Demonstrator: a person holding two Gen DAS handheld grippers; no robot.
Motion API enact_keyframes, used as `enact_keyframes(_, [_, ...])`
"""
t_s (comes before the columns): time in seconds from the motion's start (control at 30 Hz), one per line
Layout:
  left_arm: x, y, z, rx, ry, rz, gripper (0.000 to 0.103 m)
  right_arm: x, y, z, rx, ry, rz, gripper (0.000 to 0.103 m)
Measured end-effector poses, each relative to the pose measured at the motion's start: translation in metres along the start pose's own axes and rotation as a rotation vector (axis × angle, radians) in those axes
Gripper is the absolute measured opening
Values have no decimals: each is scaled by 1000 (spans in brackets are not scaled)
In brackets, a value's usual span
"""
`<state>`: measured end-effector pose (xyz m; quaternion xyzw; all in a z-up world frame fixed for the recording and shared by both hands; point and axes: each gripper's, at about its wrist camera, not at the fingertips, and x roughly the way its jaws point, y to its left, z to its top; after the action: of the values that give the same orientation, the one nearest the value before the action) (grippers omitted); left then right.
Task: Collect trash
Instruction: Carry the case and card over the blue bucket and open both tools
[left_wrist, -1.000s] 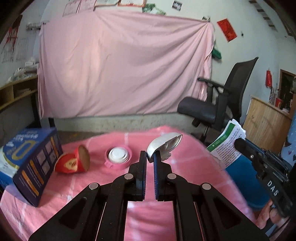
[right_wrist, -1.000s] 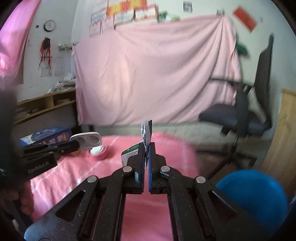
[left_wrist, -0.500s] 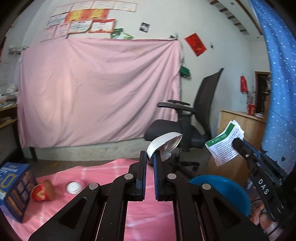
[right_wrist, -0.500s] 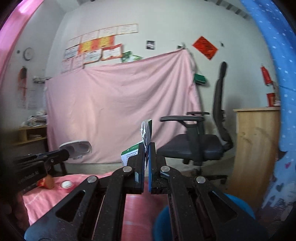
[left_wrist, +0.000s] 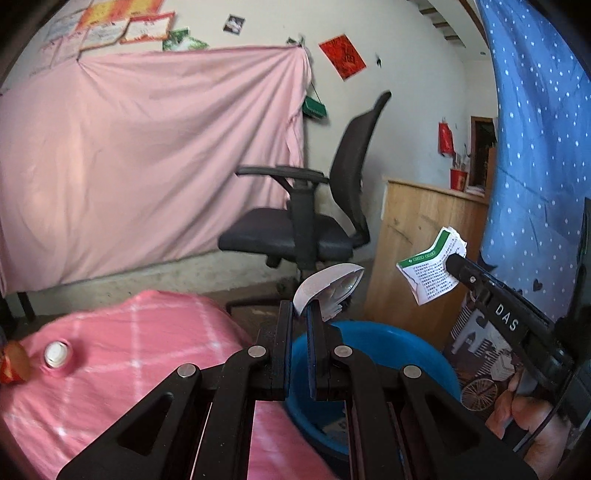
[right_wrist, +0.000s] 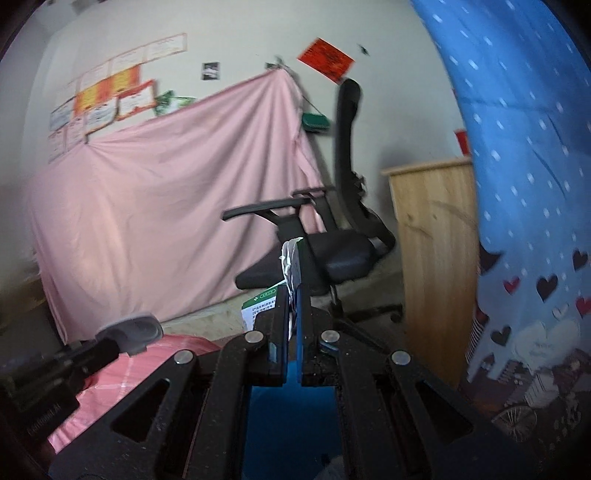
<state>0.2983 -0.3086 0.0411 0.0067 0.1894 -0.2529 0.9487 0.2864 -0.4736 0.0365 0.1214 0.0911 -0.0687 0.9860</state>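
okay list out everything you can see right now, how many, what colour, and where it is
Plastic wrapper: one, white, pinched in the left gripper above the basin.
Paper leaflet: one, white with green edge, pinched in the right gripper.
Basin: one, blue, below both grippers beside the table.
Table: one, pink checked cloth, lower left.
Cup lid: one, white, on the table's left.
Red cup: one, at the far left edge, partly cut off.
Office chair: one, black, centre background.
Wooden cabinet: one, right of the chair.
Pink sheet: one, on the back wall.
Left gripper: black, shut.
Right gripper: black, shut.
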Motion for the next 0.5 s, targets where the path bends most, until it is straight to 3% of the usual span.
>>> enact_keyframes(0.5, [54,-8,-12,-65,207,-85,5,36,-32,-21,36,232,-38,31])
